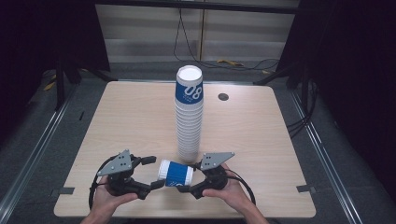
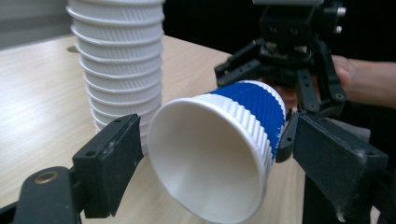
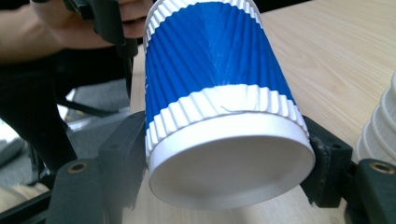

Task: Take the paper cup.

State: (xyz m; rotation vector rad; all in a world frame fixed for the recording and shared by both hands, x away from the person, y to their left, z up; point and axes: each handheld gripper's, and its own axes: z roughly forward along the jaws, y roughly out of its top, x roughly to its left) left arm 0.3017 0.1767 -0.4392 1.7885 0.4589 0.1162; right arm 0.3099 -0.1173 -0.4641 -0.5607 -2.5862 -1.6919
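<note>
A blue and white ribbed paper cup lies on its side above the table's front edge, mouth to the left. My right gripper is shut on its base end, and in the right gripper view both jaws press the cup just behind its bottom rim. My left gripper is open, one jaw on each side of the cup's mouth. The left gripper view looks into the open cup, with the right gripper behind it.
A tall stack of nested cups stands mid-table just behind the grippers, also close by in the left gripper view and in the right gripper view. The wooden table has a round grommet hole at the back right.
</note>
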